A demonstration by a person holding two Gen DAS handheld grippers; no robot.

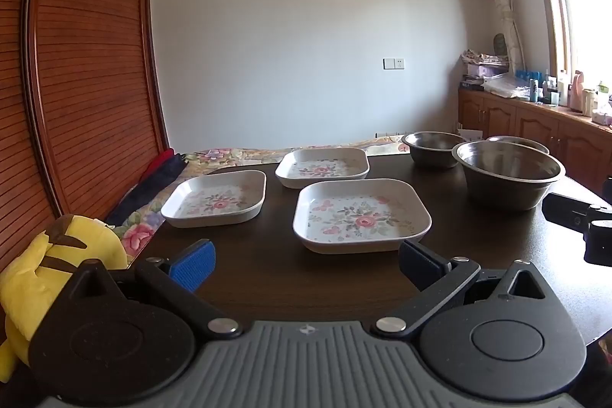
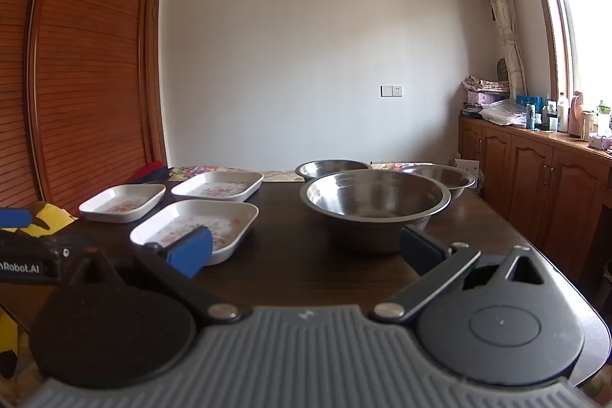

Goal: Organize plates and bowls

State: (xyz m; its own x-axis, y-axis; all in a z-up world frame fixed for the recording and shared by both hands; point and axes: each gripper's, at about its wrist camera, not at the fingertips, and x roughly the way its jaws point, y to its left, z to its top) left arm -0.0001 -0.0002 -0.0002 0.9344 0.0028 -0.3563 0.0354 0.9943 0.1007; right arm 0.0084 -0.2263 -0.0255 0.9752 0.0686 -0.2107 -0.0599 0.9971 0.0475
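The left gripper (image 1: 306,264) gapes wide and empty just short of the nearest plate (image 1: 361,215) on the table (image 1: 267,274); two more plates lie beyond. The right gripper (image 2: 306,251) is spread wide too, holding nothing; the big bowl (image 2: 375,203) sits just ahead of it.

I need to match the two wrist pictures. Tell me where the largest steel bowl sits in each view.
Left wrist view: the largest steel bowl is at right of centre, right of the floral plates.
Right wrist view: the same bowl is central, just beyond the open right hand-held gripper.
Shared landmark: the wall socket.
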